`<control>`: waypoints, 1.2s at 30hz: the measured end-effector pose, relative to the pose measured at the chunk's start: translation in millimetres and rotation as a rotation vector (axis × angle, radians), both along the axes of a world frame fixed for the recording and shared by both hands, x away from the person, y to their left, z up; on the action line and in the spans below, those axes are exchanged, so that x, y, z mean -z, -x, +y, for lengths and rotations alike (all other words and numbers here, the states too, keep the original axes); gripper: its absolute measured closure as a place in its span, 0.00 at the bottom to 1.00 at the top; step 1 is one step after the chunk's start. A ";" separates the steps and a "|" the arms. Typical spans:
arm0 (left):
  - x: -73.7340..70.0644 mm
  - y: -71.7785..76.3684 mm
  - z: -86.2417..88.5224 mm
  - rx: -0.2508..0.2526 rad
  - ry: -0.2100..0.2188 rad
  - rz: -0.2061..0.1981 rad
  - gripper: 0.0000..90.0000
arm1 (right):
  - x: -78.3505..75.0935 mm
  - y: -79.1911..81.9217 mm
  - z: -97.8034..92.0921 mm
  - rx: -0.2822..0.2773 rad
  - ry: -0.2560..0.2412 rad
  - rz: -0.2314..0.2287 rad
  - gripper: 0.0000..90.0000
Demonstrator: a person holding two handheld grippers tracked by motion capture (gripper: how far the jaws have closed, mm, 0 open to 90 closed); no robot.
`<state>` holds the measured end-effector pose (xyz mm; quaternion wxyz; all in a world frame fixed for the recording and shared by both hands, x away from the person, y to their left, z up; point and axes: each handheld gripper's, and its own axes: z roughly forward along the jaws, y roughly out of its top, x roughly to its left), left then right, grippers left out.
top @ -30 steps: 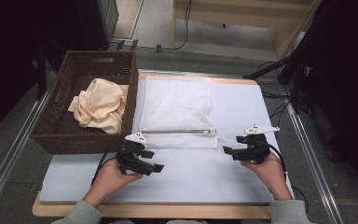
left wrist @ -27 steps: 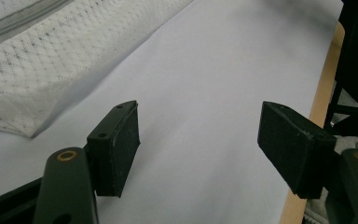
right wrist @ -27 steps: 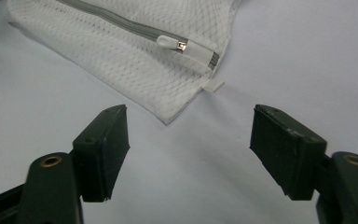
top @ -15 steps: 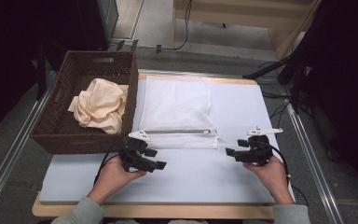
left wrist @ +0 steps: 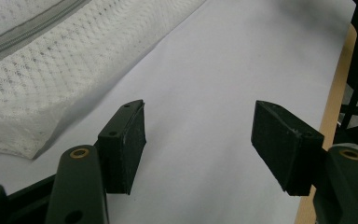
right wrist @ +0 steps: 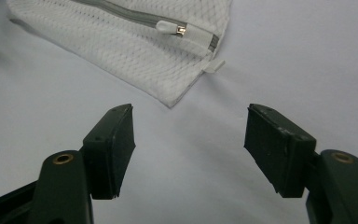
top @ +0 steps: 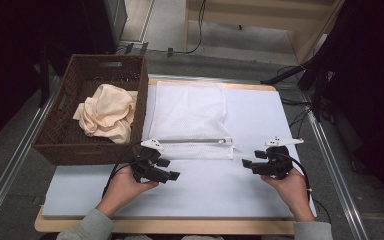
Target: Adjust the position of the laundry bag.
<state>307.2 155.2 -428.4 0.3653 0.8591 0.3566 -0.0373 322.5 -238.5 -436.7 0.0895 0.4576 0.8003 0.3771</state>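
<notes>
1. Two hand-held grippers low over the near part of the surface (top: 205,190), one in each hand, forearms in from the near edge.
2. Left hand-held gripper (top: 172,175) gripped in the left hand (top: 125,186), jaws aimed rightward along the surface, spread wide with nothing between them; bare white surface under the gap in the left gripper view.
3. Right hand-held gripper (top: 245,163) gripped in the right hand (top: 291,187), jaws aimed leftward, likewise spread wide and empty.
4. White mesh bag (top: 192,120) flat on the surface, just beyond both hand-held grippers, between them, zipper (top: 195,141) along its near edge.
5. Near left corner of the bag just beside the left jaws, apart from them; zipper pull (right wrist: 170,27) and near right corner just ahead of the right jaws, untouched.
6. Brown wicker basket (top: 55,145) at the left edge of the surface, against the bag's left side, cream cloth (top: 107,112) bunched inside.
</notes>
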 end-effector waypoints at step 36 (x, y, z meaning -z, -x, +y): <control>-2.6 17.7 33.6 -0.138 -0.020 -0.034 0.44 | -3.1 -33.9 19.4 -0.010 -0.020 0.000 0.46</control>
